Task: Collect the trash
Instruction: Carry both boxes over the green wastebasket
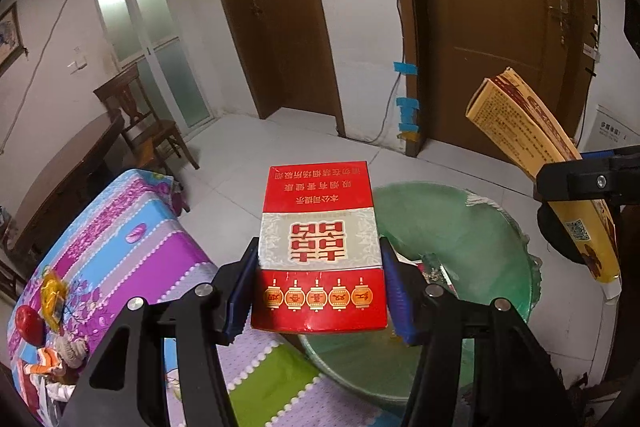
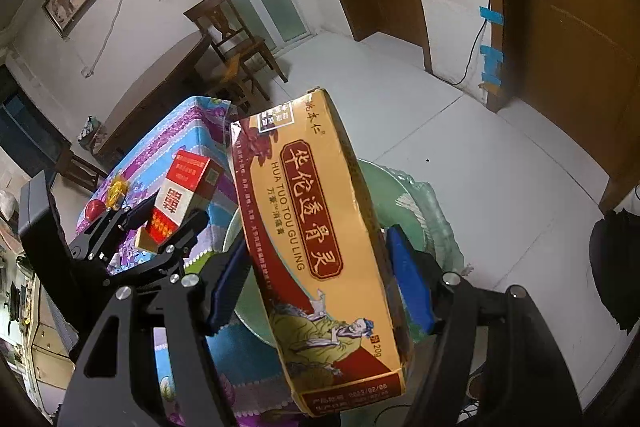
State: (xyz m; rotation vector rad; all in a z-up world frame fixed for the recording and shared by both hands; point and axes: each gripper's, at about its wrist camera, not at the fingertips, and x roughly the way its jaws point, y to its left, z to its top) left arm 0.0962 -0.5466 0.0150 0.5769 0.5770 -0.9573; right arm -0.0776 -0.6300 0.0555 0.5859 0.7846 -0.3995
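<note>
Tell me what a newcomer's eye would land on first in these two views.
First, the red cigarette carton clamped in the left gripper, filling the middle of the left wrist view above the green-lined bin. Next, the long yellow ointment box gripped by the right gripper, tilted over the same bin. Behind, the purple-and-blue tablecloth with a red apple draws attention at left.

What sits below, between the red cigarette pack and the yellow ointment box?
The green-lined trash bin lies below the gap between red cigarette pack and yellow ointment box, in the left wrist view.
</note>
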